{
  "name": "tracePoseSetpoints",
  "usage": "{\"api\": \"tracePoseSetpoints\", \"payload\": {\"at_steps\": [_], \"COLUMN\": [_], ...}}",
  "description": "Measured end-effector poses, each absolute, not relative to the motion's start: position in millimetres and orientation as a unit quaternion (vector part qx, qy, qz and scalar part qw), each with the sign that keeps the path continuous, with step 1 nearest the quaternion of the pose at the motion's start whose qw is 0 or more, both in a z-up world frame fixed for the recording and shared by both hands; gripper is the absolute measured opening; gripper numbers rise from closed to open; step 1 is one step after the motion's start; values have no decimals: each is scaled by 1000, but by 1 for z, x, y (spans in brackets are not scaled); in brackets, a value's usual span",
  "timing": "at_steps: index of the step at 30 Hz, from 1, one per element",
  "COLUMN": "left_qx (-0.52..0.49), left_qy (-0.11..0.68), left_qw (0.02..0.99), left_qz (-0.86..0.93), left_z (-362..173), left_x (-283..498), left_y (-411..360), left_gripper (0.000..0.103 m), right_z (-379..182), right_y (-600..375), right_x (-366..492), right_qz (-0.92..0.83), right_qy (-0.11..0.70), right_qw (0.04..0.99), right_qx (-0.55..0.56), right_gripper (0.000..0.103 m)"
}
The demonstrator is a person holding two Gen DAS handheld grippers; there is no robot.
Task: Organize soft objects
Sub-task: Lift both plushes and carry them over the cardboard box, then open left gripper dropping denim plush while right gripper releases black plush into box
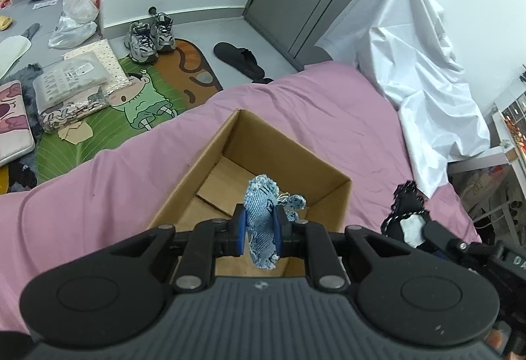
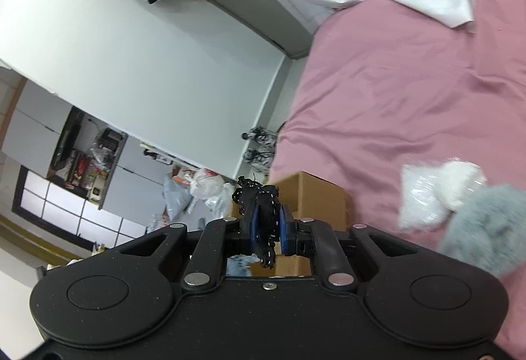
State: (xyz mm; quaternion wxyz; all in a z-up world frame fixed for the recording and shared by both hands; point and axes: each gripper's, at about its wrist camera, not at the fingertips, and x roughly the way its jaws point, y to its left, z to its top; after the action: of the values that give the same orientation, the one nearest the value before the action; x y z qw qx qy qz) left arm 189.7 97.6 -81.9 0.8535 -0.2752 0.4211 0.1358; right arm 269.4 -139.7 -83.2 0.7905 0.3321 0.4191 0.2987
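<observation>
My left gripper (image 1: 259, 228) is shut on a small blue denim piece (image 1: 263, 212) and holds it above the open cardboard box (image 1: 263, 143) on the pink bed. The box holds only a loose cardboard flap. My right gripper (image 2: 268, 227) is shut on a black fabric piece with white stitching (image 2: 263, 199); it also shows at the right of the left wrist view (image 1: 407, 212), beside the box. The box (image 2: 315, 195) sits just beyond the right gripper. A white fluffy item (image 2: 437, 192) and a grey fluffy item (image 2: 486, 222) lie on the bed to the right, blurred.
The pink bed sheet (image 1: 98, 182) runs under the box. A white sheet (image 1: 420, 64) covers furniture behind the bed. The floor at left holds a cartoon mat (image 1: 148, 97), sneakers (image 1: 151, 37), a black slipper (image 1: 240, 59), packages and plastic bags.
</observation>
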Motion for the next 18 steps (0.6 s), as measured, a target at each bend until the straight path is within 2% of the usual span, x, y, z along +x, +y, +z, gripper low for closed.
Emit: {"api": "tracePoseSetpoints", "payload": {"at_steps": [18], "left_qx": [-259], "left_qy": [450], "left_qw": [836], "left_qz": [177], "left_z": [-120], "left_x": [247], "left_y": [116], "left_gripper": [17], "right_z": [-105], "right_y": [-95], "right_x": [307], "right_qz": [341], "right_qy": [448], "right_qw": [763], "right_qx": [318], "right_gripper": [13]}}
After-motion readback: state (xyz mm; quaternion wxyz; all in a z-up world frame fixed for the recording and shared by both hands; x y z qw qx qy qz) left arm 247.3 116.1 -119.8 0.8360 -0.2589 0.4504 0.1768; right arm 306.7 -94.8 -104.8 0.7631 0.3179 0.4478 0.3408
